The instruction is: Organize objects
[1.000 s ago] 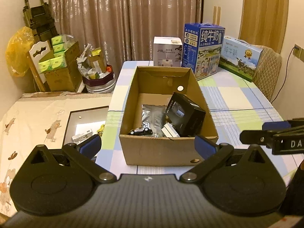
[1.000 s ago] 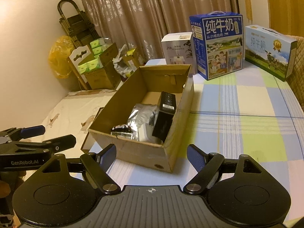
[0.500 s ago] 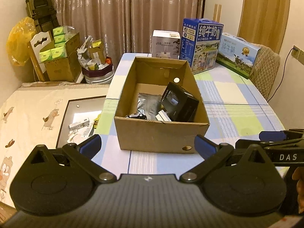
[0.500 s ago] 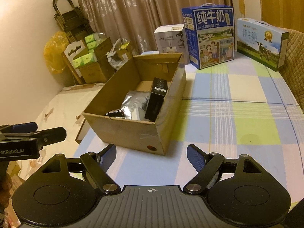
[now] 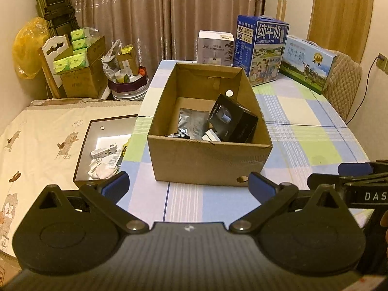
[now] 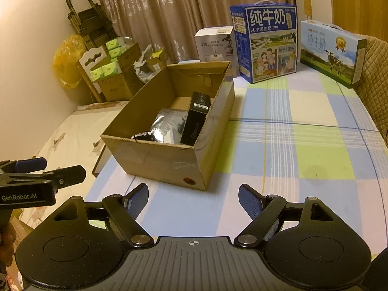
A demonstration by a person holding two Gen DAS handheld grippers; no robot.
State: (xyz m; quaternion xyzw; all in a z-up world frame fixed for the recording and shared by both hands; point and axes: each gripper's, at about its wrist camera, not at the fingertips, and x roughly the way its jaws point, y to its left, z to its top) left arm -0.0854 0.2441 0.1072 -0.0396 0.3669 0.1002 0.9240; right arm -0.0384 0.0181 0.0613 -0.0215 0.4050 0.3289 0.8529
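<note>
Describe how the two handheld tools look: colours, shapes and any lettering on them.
Both are matte black. The left tool and the right tool each have two angled linkage arms with silver pivot pins, blue pads on the fingertips, round disc housings either side and a ribbed centre plate. Seen from the side, the left one reads "GenRobot.AI" in white; the right shows "DAS", cut off by the frame.

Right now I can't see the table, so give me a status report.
Left hand-held gripper and right hand-held gripper open, empty. Cardboard box ahead on table, black box inside. Nothing between.
</note>
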